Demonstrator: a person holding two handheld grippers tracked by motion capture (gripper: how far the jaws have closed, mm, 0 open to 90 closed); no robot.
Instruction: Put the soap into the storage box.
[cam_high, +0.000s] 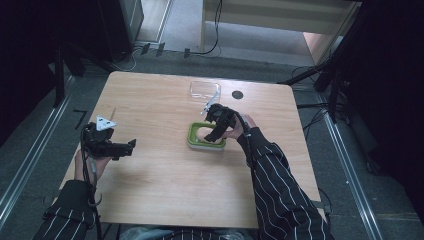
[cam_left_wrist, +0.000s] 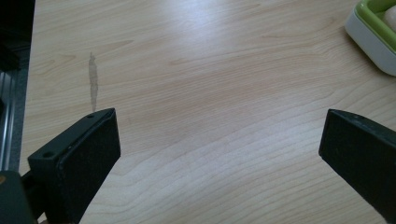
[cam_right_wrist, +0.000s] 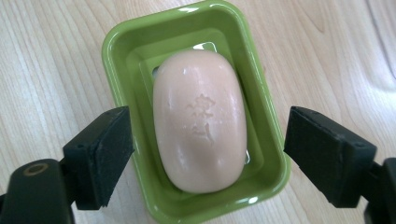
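The soap lies in the green dish directly below the right gripper, whose spread jaws touch nothing, so placing looks done; the left gripper hangs open above bare counter.

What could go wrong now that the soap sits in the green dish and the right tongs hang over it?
The right tongs stand open astride the soap; drifting sideways on the way up, a pad could clip the green dish rim and shift it. The soap looks glossy and lies slightly askew, so a nudge might slide it.
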